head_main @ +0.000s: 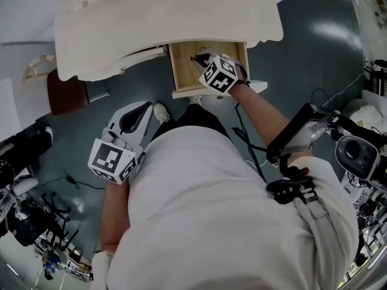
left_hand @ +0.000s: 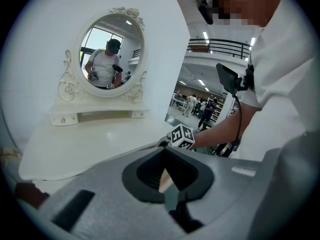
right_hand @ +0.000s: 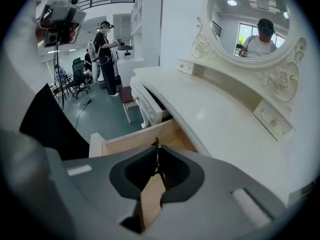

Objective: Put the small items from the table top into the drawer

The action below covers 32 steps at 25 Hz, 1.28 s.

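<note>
The wooden drawer (head_main: 179, 72) stands pulled out under the white dressing table (head_main: 151, 23). My right gripper (head_main: 198, 60) reaches over the drawer's inside. In the right gripper view the drawer (right_hand: 131, 141) lies straight ahead, and the right gripper (right_hand: 157, 151) has its jaws closed on a thin dark item (right_hand: 157, 159) that I cannot identify. My left gripper (head_main: 147, 106) hangs low at my left side, away from the table. In its own view the left gripper (left_hand: 165, 154) looks shut with nothing in it, aimed at the table top (left_hand: 90, 144) and the oval mirror (left_hand: 111, 54).
A brown stool (head_main: 65, 93) stands left of the table. Cables (head_main: 66, 183) and gear lie on the green floor at the left, more equipment (head_main: 357, 153) at the right. Another white drawer front (right_hand: 149, 109) sits further along the table. People stand in the hall behind.
</note>
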Available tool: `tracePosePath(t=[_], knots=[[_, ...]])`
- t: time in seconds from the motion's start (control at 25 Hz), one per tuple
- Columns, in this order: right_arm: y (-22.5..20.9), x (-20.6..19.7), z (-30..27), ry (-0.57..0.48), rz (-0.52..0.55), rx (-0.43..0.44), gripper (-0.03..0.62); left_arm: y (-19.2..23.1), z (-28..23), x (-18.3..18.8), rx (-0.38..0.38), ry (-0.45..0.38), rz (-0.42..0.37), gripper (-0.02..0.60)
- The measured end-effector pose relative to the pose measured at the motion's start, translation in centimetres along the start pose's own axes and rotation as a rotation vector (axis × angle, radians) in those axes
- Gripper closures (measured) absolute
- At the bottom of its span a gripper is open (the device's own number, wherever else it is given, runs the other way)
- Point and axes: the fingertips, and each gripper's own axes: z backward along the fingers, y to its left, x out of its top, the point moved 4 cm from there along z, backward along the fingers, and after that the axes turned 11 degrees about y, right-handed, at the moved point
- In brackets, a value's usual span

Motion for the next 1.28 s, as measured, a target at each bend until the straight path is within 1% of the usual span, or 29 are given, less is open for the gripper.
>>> tracePosePath(t=[0.2, 0.44, 0.68, 0.92, 1.28], knots=[[0.1, -0.8, -2.2, 0.038, 0.023, 0.024, 0.569, 0.2, 0.4, 0.1, 0.022, 0.005, 0.016, 0.583], [-0.1, -2.5, -5.1, 0.082, 0.033, 0.034, 0.569, 0.4, 0.9, -0.7, 0.056, 0.011, 0.045, 0.583], [-1.9, -5.1, -8.4, 0.12, 0.032, 0.056, 0.569, 1.0, -0.9, -0.9, 0.086, 0.019, 0.075, 0.583], [-1.8, -4.8, -8.8, 0.135, 0.052, 0.059, 0.569, 0.8, 0.1, -0.6, 0.102, 0.025, 0.087, 0.583], [-1.4, -5.0, -9.4, 0.145, 0.058, 0.071, 0.568, 0.5, 0.2, -0.2, 0.102, 0.04, 0.096, 0.583]])
